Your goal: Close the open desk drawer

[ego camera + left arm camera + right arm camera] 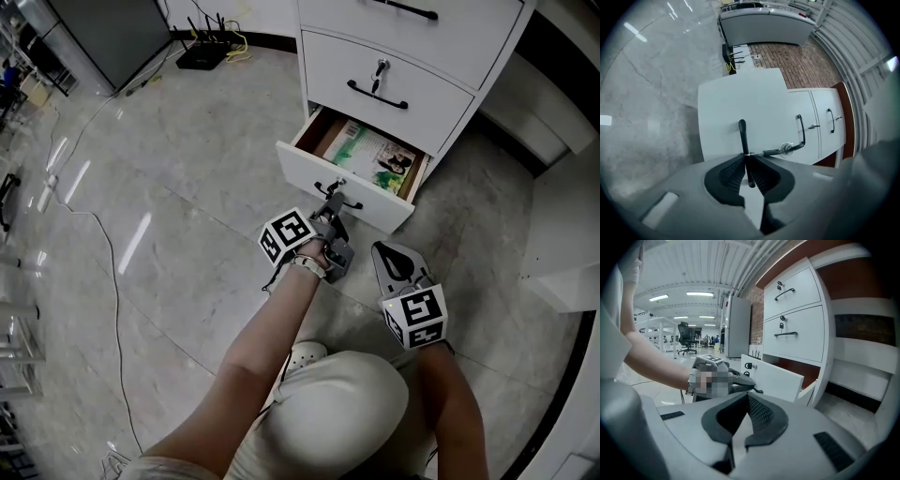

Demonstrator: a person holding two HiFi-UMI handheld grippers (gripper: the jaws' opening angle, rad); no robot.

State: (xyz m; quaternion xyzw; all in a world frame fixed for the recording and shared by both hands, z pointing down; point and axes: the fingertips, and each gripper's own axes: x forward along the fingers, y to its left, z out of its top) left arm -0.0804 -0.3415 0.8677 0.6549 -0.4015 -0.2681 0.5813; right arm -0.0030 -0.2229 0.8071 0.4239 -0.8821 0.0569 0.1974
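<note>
The bottom drawer (309, 172) of a white desk cabinet stands pulled out, with a green book (375, 156) lying inside. My left gripper (335, 202) is shut on the drawer's black bar handle (742, 133); in the left gripper view the pads (733, 169) pinch the bar from both sides in front of the white drawer front (736, 103). My right gripper (393, 256) hangs to the right and short of the drawer, shut with nothing between its jaws. The right gripper view shows the open drawer (776, 379) and the left gripper (738, 383) at its handle.
Two shut drawers (389, 77) with black handles and keys sit above the open one. A white shelf unit (561, 234) stands at the right. A black router (202, 53) and a cable (114, 272) lie on the grey floor to the left. The person's knee (337, 412) is below.
</note>
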